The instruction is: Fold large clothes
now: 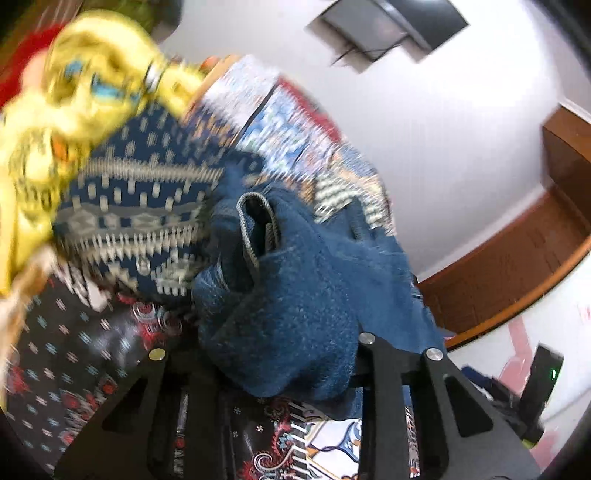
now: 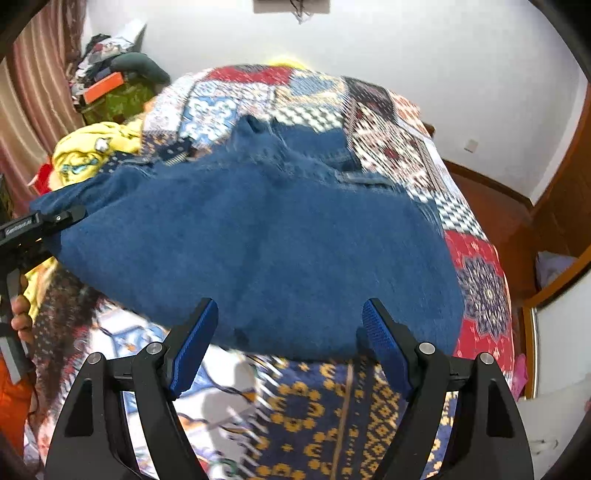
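A large blue fleece garment [image 2: 258, 236] lies spread over the patchwork bedspread [image 2: 406, 147]. My right gripper [image 2: 290, 306] stands open at the garment's near edge, and its blue pads [image 2: 195, 347] touch nothing. At the far left of the right wrist view, my left gripper [image 2: 59, 218] holds the garment's left edge raised off the bed, with a hand [image 2: 20, 314] on its handle. In the left wrist view the blue fleece [image 1: 295, 295] is bunched between the jaws of the left gripper [image 1: 280, 332] and hides the fingertips.
A yellow garment [image 1: 92, 74] lies crumpled at the bed's left, beside a navy patterned cloth [image 1: 140, 206]. A cluttered pile [image 2: 110, 74] and a curtain [image 2: 37, 92] stand at the back left. Wooden panelling [image 2: 561, 192] lines the right. A screen [image 1: 388, 22] hangs on the white wall.
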A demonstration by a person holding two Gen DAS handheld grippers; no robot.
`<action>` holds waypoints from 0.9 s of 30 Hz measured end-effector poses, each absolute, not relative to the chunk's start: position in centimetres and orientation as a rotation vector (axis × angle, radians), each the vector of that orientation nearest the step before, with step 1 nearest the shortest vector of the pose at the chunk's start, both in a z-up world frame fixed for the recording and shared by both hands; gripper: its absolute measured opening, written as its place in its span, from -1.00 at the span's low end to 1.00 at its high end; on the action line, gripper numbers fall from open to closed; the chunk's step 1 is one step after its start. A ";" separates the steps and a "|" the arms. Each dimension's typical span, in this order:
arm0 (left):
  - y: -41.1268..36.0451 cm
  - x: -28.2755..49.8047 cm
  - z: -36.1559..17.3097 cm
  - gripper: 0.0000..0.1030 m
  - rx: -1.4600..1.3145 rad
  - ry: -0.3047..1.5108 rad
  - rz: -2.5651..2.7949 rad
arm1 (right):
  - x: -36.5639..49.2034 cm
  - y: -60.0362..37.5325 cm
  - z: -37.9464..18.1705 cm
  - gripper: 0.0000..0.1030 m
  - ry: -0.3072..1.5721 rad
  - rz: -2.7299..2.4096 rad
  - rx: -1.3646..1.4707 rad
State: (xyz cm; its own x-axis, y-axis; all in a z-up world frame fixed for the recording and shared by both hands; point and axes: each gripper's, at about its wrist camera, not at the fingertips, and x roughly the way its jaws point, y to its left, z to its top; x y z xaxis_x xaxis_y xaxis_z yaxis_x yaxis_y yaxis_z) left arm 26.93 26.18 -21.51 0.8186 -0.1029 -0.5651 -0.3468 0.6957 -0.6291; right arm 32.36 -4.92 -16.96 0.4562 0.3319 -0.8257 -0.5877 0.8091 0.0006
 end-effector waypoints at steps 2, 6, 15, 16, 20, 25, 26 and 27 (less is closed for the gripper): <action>26.4 26.1 -19.3 -0.45 -0.756 0.561 0.151 | 32.2 -3.8 -16.5 0.52 0.934 0.603 -0.303; 27.8 24.6 -16.4 -0.46 -0.710 0.486 0.185 | 31.9 -0.4 -16.4 0.59 0.940 0.685 -0.303; 30.5 24.2 -14.8 -0.46 -0.706 0.444 0.256 | 32.3 7.3 -22.4 0.59 1.099 0.825 -0.375; 30.3 24.6 -14.8 -0.46 -0.698 0.454 0.262 | 32.4 7.5 -22.8 0.60 1.112 0.829 -0.374; 29.0 25.9 -14.2 -0.46 -0.636 0.462 0.262 | 33.2 7.6 -23.5 0.65 1.132 0.850 -0.354; 25.0 30.1 -11.6 -0.46 -0.502 0.498 0.201 | 34.5 4.0 -21.8 0.65 1.153 0.795 -0.231; 24.1 30.9 -11.2 -0.46 -0.481 0.501 0.184 | 34.5 3.3 -21.4 0.65 1.143 0.782 -0.224; 22.8 31.9 -10.8 -0.46 -0.457 0.504 0.164 | 34.6 2.1 -20.9 0.65 1.124 0.762 -0.220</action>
